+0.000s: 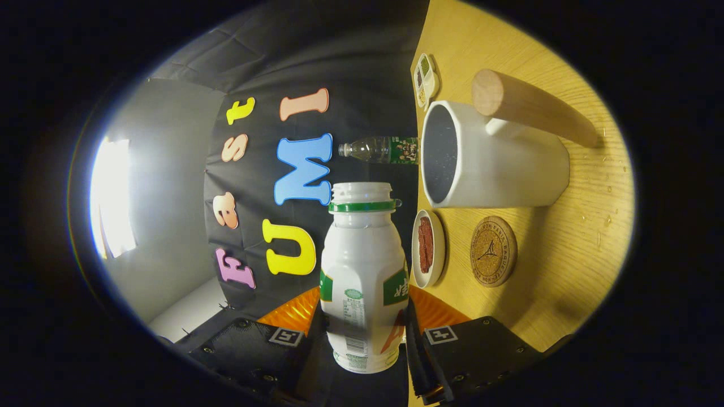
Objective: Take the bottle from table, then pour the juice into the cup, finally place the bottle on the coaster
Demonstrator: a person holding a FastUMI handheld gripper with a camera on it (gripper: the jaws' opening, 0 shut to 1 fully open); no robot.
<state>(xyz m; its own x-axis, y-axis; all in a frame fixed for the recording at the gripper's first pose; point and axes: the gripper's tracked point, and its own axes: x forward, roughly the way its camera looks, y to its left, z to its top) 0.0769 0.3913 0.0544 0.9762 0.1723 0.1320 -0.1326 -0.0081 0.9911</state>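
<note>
The gripper [362,333] has two blocky housings studded with small screws, each carrying a square black-and-white marker tag

bottle [365,271] between fingers [416,333] | cup [492,164] beyond, on table [565,254] | coaster [493,251] beside cup | dish [428,249] just beside coaster

Gripper [365,333]: one unit, lower centre of frame, rolled sideways so the table stands on edge at the right. Two fingers [257,350] flank the bottle [365,282], one on each side of its lower body, both pressing on it. Jaws narrowly parted, clamped. Bottle held clear of the table.
</note>
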